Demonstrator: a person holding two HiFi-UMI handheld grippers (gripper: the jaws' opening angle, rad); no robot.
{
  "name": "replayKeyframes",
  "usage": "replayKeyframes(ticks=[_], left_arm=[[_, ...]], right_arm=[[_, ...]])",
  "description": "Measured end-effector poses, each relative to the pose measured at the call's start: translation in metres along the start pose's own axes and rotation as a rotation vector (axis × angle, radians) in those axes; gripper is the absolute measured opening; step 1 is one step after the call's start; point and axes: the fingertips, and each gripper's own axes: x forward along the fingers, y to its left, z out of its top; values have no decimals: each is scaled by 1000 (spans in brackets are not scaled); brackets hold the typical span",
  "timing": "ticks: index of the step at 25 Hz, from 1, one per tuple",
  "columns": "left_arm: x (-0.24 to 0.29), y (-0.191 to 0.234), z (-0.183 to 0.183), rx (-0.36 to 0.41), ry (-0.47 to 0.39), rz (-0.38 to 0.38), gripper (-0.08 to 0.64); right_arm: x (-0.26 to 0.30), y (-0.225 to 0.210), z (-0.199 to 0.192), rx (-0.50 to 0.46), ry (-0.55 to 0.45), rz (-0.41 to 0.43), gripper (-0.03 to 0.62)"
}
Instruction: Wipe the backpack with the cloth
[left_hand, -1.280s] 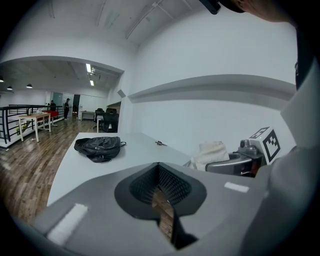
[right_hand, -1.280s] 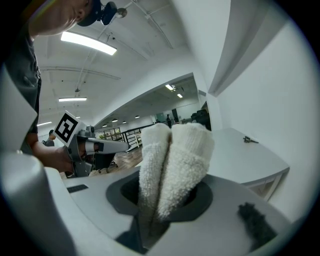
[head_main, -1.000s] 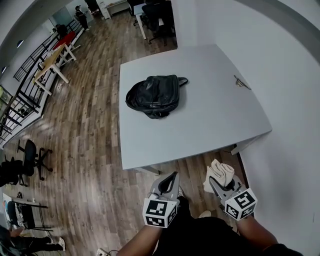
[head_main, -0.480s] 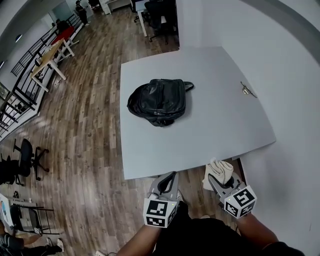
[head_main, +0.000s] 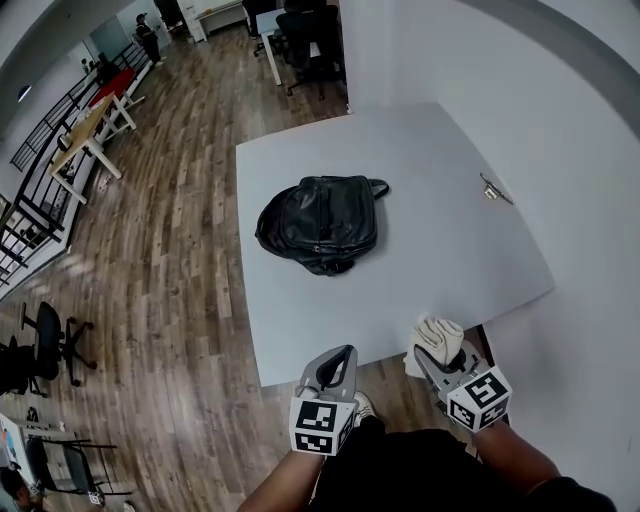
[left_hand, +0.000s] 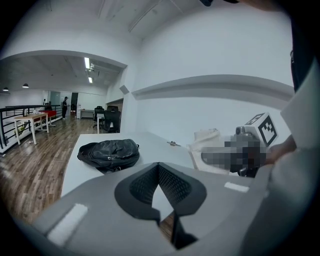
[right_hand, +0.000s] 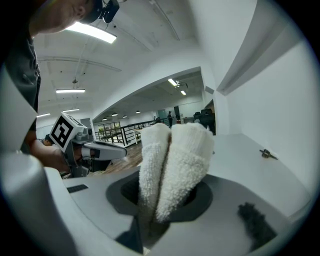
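A black backpack (head_main: 320, 222) lies flat near the middle of the white table (head_main: 420, 160); it also shows in the left gripper view as the backpack (left_hand: 110, 154). My right gripper (head_main: 440, 360) hangs off the table's near edge, shut on a folded cream cloth (head_main: 438, 342). In the right gripper view the cloth (right_hand: 172, 165) stands bunched up between the jaws. My left gripper (head_main: 335, 368) is beside it, below the near edge, shut with nothing in it, seen as the left gripper (left_hand: 159, 192) in its own view.
A small metal object (head_main: 494, 190) lies at the table's right side by the white wall. Wood floor stretches left, with office chairs (head_main: 40, 345), a railing and a far desk (head_main: 85, 125). A person (head_main: 145, 35) stands far off.
The view has shifted closer to the table: the backpack and table edge now sit lower and nearer. Both grippers hold the same pose, cloth still in the right one.
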Motion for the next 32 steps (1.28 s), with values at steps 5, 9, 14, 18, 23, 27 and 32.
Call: replayKeyframes(ticks=[5, 9, 14, 18, 23, 27, 32], left_arm=[[-5, 14, 6, 30, -11, -24, 8], [-8, 19, 4, 16, 1, -33, 8], [-13, 20, 7, 14, -12, -38, 8], [-15, 15, 7, 16, -3, -42, 8], [-13, 20, 1, 32, 35, -25, 8], [-5, 22, 0, 18, 53, 3, 8], [6, 21, 9, 36, 49, 19, 8]], right_arm=[[11, 5, 13, -11, -15, -25, 97], [14, 8, 22, -13, -26, -36, 97], [14, 12, 30, -31, -31, -46, 97], [14, 10, 34, -28, -37, -39, 97], [23, -3, 38, -21, -47, -26, 97], [31, -17, 47, -34, -63, -3, 97], [45, -36, 54, -48, -68, 13, 97]])
